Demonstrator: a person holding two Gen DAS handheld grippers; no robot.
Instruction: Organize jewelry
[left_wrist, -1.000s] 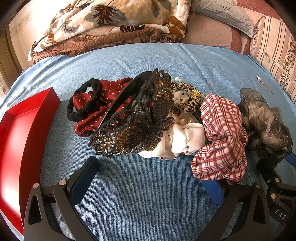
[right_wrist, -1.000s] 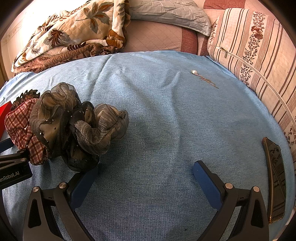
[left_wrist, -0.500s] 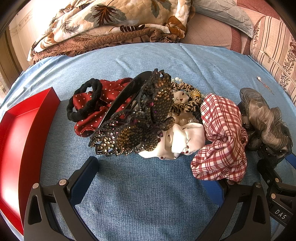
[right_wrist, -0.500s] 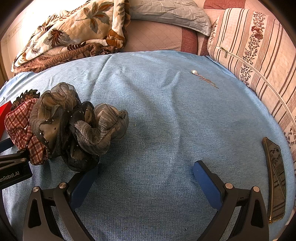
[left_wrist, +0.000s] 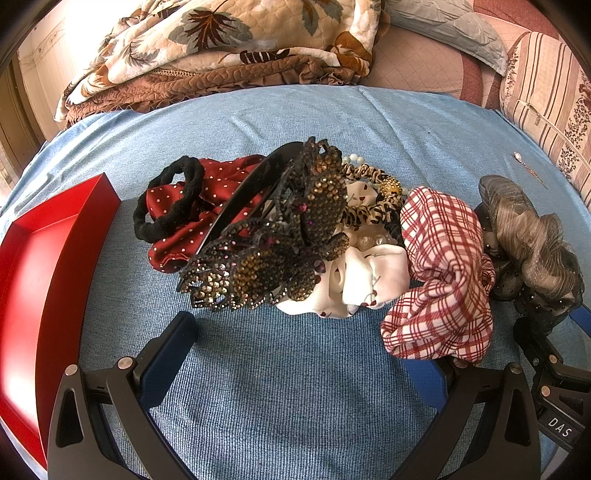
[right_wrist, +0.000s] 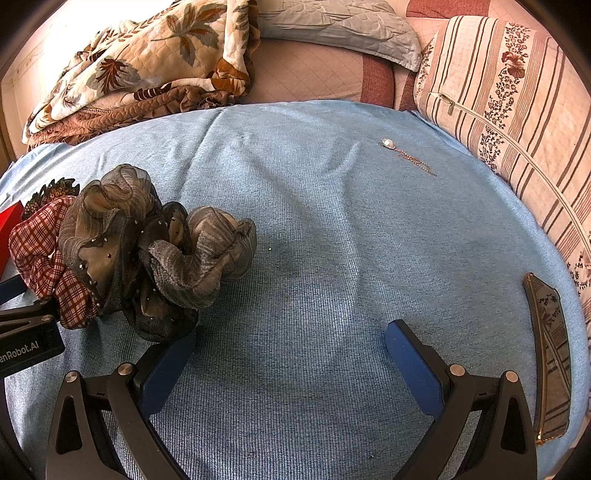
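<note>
Both the left gripper and right gripper hang spread wide, empty, before the scrunchie pile beside the red tray.

Ahead of the left gripper a hair-accessory pile lies on the bed; a tray sits left of it.

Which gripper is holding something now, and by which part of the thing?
Neither. The left gripper and the right gripper are both open over bare blue cloth; the plaid scrunchie only overlaps one left finger.
</note>
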